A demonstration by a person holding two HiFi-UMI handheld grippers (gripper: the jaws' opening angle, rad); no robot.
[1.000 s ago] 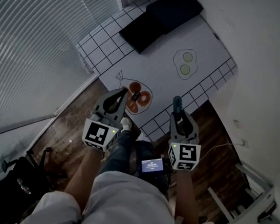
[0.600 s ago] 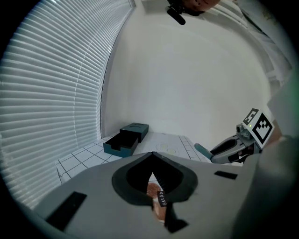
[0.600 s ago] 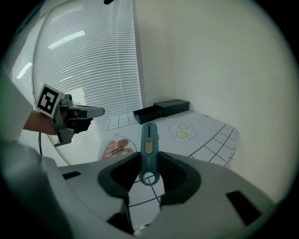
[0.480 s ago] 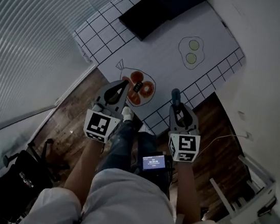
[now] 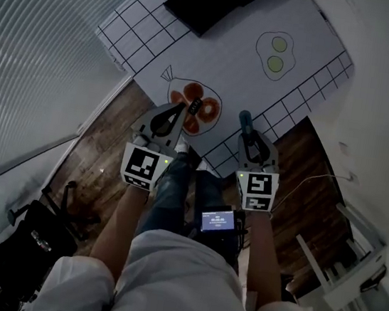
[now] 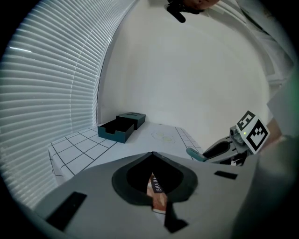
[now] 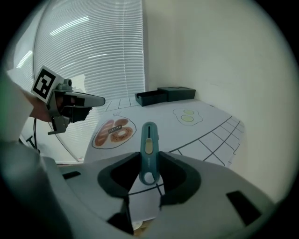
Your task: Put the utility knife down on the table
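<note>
Utility knife is pinched in the right tool, held over the near edge of the counter, while the left tool pinches a small printed packet.

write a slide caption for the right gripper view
Right gripper clamps a teal utility knife over the near edge of the gridded table

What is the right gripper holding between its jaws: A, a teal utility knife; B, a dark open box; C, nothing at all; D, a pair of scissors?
A: in the right gripper view, the right gripper has its jaws pressed on both sides of the teal utility knife.
</note>
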